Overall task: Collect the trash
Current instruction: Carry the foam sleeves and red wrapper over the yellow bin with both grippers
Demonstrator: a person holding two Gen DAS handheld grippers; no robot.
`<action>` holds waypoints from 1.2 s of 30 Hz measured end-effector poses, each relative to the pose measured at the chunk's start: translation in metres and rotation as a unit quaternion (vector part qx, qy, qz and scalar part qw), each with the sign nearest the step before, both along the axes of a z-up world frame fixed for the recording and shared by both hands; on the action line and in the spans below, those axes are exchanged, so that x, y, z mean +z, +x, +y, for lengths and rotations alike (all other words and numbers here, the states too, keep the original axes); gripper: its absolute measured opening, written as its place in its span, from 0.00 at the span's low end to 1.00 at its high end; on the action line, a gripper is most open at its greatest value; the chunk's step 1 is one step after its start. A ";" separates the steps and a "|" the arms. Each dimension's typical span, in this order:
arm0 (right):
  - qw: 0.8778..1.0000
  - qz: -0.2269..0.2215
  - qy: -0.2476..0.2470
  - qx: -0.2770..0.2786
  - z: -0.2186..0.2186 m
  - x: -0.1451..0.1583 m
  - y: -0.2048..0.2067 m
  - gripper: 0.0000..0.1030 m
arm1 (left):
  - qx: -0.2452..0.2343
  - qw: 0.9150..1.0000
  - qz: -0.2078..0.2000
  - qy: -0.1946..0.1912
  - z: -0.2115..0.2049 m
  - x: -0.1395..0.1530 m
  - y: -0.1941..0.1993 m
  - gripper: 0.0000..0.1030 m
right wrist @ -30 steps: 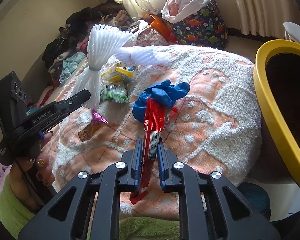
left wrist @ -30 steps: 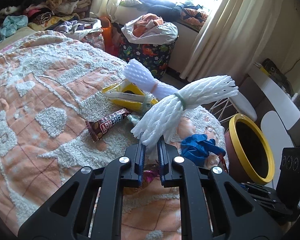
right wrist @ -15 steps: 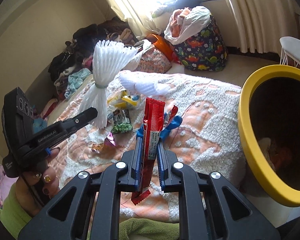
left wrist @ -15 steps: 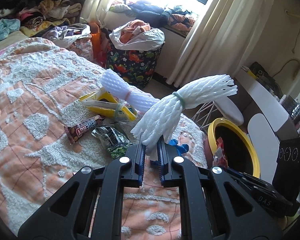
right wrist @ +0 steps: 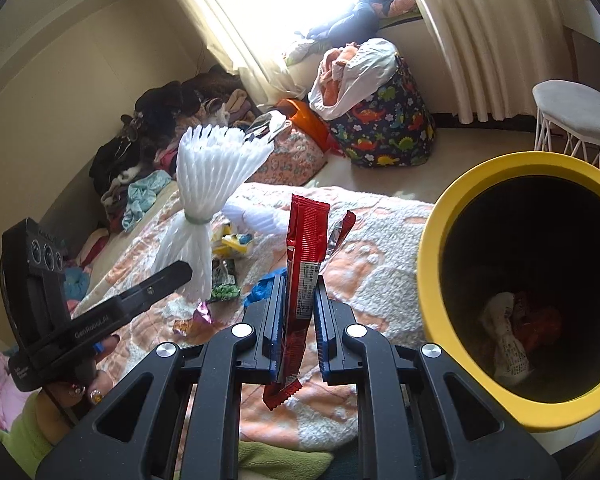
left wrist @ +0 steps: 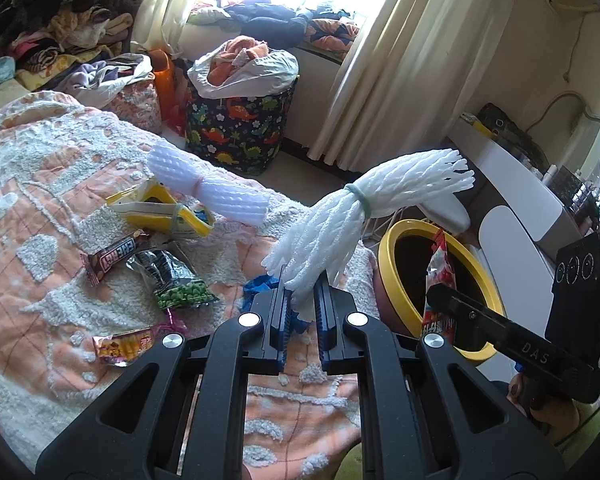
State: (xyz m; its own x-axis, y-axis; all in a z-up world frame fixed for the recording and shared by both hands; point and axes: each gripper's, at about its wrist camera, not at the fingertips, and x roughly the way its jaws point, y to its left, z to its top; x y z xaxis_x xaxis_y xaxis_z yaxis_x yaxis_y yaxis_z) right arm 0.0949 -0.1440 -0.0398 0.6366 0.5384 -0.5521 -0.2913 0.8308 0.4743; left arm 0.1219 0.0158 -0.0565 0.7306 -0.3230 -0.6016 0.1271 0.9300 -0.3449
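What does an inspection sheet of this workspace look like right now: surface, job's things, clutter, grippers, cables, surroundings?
Surface: bed under an orange and white blanket.
Job's things: white foam net and red wrapper held up; yellow-rimmed bin beside the bed, trash already inside.
Clutter: second foam net, yellow packet, snack bar, pea packet, blue glove on the blanket.
Grippers: left gripper shut on the foam net; right gripper shut on the wrapper.
Cables: one on the far wall.
Surroundings: dinosaur-print bag, clothes piles, curtains, white stool.
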 end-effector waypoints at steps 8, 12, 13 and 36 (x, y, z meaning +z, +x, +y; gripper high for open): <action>1.000 -0.008 0.015 -0.027 -0.025 0.004 0.004 0.13 | -0.016 1.000 -0.003 0.004 -0.014 0.004 0.002 0.06; 0.999 -0.011 0.020 -0.040 -0.037 0.006 0.005 0.13 | -0.026 1.000 -0.005 0.009 -0.023 0.005 0.002 0.07; 0.999 -0.012 0.022 -0.044 -0.041 0.006 0.005 0.13 | -0.029 1.000 -0.005 0.010 -0.025 0.005 0.002 0.07; 0.989 -0.060 -0.023 -0.133 -0.101 0.019 0.006 0.13 | -0.078 0.996 -0.001 0.036 -0.077 0.003 0.005 0.07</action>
State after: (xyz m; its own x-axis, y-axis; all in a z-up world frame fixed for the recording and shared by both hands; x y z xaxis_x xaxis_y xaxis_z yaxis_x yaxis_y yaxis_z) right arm 0.1005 -0.2449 -0.0206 0.8151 0.3193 -0.4834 -0.1117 0.9053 0.4097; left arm 0.1271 -0.0612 -0.0535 0.6763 -0.3882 -0.6260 0.2716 0.9214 -0.2779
